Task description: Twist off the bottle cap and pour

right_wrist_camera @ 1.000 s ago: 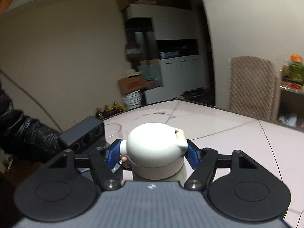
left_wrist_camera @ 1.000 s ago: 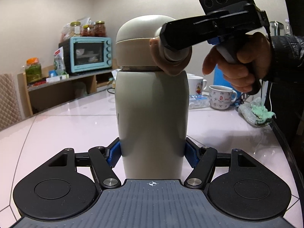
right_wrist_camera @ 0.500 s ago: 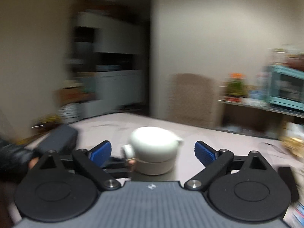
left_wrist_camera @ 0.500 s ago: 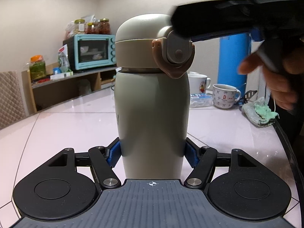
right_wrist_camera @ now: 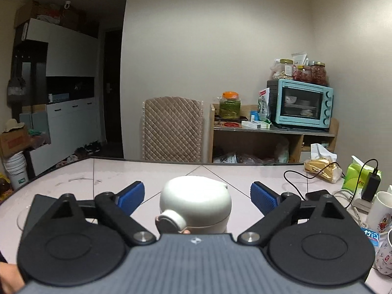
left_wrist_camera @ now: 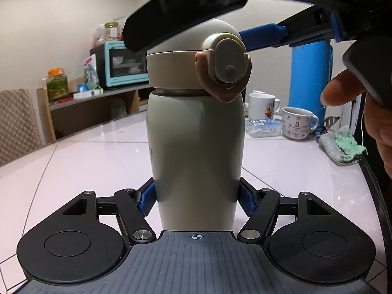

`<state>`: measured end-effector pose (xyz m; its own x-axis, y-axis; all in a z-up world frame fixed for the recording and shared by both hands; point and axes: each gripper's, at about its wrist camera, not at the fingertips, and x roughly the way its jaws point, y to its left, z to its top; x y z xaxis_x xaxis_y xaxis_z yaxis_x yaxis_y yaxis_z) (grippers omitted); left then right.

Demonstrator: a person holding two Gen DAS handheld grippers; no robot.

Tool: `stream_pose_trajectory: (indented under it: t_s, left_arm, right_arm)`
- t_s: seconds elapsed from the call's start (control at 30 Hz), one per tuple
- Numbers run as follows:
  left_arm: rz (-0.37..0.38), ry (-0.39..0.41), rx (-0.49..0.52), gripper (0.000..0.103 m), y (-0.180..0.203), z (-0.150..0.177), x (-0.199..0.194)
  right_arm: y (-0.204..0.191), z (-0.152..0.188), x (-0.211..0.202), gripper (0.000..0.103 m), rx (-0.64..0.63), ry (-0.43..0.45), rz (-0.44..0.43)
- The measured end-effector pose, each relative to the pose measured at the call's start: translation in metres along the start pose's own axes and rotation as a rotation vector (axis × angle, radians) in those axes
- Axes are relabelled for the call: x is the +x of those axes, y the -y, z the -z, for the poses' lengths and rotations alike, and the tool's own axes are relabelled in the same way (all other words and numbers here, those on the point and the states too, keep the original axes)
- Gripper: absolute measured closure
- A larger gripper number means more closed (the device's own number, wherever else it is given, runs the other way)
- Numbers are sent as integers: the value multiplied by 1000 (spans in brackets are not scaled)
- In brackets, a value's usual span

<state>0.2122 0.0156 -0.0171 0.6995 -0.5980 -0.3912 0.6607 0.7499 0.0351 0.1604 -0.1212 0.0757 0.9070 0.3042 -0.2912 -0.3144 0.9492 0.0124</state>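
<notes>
Right wrist view: your right gripper (right_wrist_camera: 197, 193) has let go of the cap (right_wrist_camera: 196, 203) and re-squared, jaws closing; left gripper (left_wrist_camera: 196, 197) clamps the bottle (left_wrist_camera: 196, 152).

Upright beige bottle (left_wrist_camera: 196, 152) between the left gripper's (left_wrist_camera: 197, 197) pressing jaws, cap (left_wrist_camera: 186, 56) on.

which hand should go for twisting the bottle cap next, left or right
Right. The right tongs are closing with the cap between their pads, not yet touching. The left tongs are clamped on the bottle body, steadying it upright on the table.
</notes>
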Motion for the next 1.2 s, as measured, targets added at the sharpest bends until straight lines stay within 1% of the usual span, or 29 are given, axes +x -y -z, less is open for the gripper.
stream_pose_trajectory:
  t_s: [0.03, 0.1, 0.13, 0.17, 0.2, 0.27, 0.37, 0.47, 0.67, 0.77, 0.83, 0.9, 1.0, 1.03, 1.13, 1.17, 1.2]
  left_arm:
    - [4, -1, 0, 31, -4, -2, -1]
    - [6, -1, 1, 31, -7, -2, -1]
    - [6, 0, 1, 31, -7, -2, -1]
    - [6, 0, 2, 31, -7, -2, -2]
    - [6, 1, 2, 31, -7, -1, -2]
    - [5, 2, 1, 31, -5, 0, -2]
    - [5, 5, 0, 31, -2, 3, -2]
    - [21, 8, 8, 31, -4, 3, -3]
    - [47, 20, 21, 31, -7, 5, -3]
    - [52, 27, 26, 31, -8, 6, -3]
    - [57, 31, 26, 31, -9, 7, -3]
    - [62, 34, 27, 31, -9, 8, -3]
    - [64, 32, 26, 31, -9, 7, -1]
    - [63, 32, 25, 31, -9, 7, -1]
    - [59, 30, 23, 31, -8, 7, -1]
    - [57, 29, 22, 31, -8, 6, 0]
    - [55, 28, 21, 31, -8, 6, 0]
  right_arm:
    - [-1, -1, 3, 17, -2, -5, 3]
    - [-3, -4, 8, 23, -5, -14, 6]
    - [-3, -5, 11, 24, -6, -17, 7]
    - [-3, -6, 13, 27, -7, -21, 7]
    - [-2, -7, 13, 32, -9, -25, 5]
    - [-4, -8, 14, 38, -28, -27, -14]
    - [-1, -10, 15, 38, -49, -34, -55]
    - [19, -12, 19, 39, -75, -43, -183]
    - [74, -22, 42, 38, -179, -73, -590]
    - [89, -29, 56, 38, -232, -92, -734]
    - [101, -34, 67, 38, -233, -112, -839]
    - [106, -36, 72, 38, -220, -131, -894]
    - [105, -41, 73, 38, -239, -134, -913]
    - [105, -42, 71, 38, -246, -126, -899]
    - [99, -42, 56, 23, -246, -84, -827]
    - [97, -41, 50, 15, -237, -67, -793]
    - [96, -41, 45, 12, -228, -51, -759]
